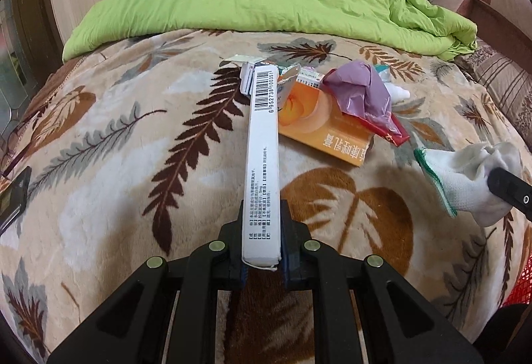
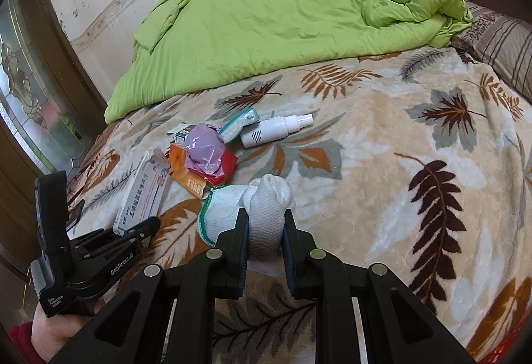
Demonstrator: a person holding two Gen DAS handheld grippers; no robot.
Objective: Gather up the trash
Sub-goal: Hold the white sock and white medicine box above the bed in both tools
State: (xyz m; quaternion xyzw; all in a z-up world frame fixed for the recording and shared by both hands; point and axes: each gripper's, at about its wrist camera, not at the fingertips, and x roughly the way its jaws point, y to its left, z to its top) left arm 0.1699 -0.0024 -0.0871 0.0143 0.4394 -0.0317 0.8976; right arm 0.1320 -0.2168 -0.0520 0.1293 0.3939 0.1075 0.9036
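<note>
Left jaws clamped on long white box [image 1: 262, 164], right on balled white glove [image 2: 266, 214]; beyond, orange carton [image 1: 319, 124], spray bottle [image 2: 272, 129].

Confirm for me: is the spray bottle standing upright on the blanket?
No, the spray bottle lies on its side on the blanket, nozzle pointing right.

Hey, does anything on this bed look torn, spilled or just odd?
Yes: the small white carton behind the orange box has a ragged, torn-open flap. The white spray bottle lies on its side on the leaf-print blanket; no spill shows.
</note>
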